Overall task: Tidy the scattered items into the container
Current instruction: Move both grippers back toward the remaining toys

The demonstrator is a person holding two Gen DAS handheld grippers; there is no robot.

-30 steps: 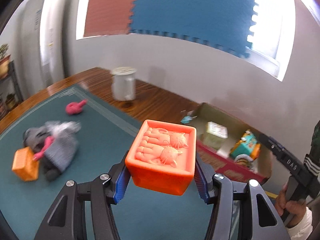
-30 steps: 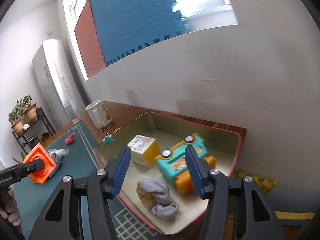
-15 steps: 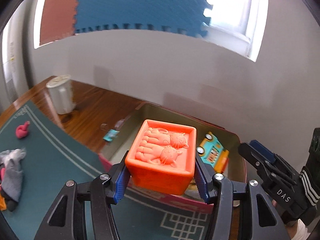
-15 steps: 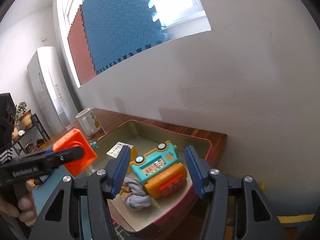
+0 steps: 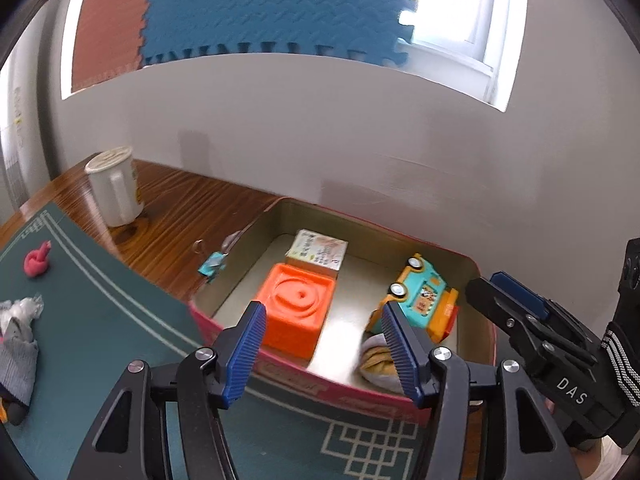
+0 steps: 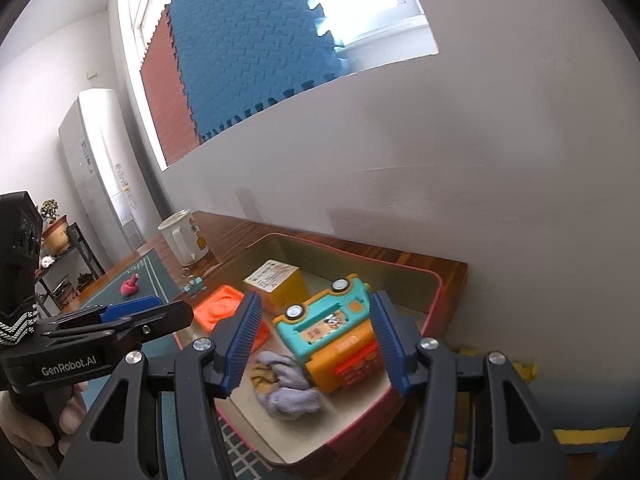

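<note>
Looking out from the left wrist view, the left gripper (image 5: 322,342) hangs with its blue pads wide apart and nothing between them. Just in front of it and a little below, the orange block (image 5: 294,314) sits inside the container (image 5: 416,240), close to the near wall. Behind the block is a picture cube (image 5: 318,249). Off to the right of the gripper lie the toy car (image 5: 418,298) and a balled sock (image 5: 378,364). Far out to the left, on the green mat (image 5: 120,328), a pink toy (image 5: 38,260) and a grey sock (image 5: 18,356) wait to be picked up. A small clip (image 5: 212,264) lies near the container's left wall.

What could go wrong? The pads are low, near the pink rim. If the gripper swings left without lifting, I think it could bump the rim and push the whole container.

From the right wrist view, the right gripper (image 6: 316,342) is wide open too, and holds nothing. The toy car (image 6: 334,326) is right ahead between its pads, and the balled sock (image 6: 286,386) is just below. The left gripper (image 6: 132,314) pokes in from the left. The two are near each other, so they might knock together if both move at once.
</note>
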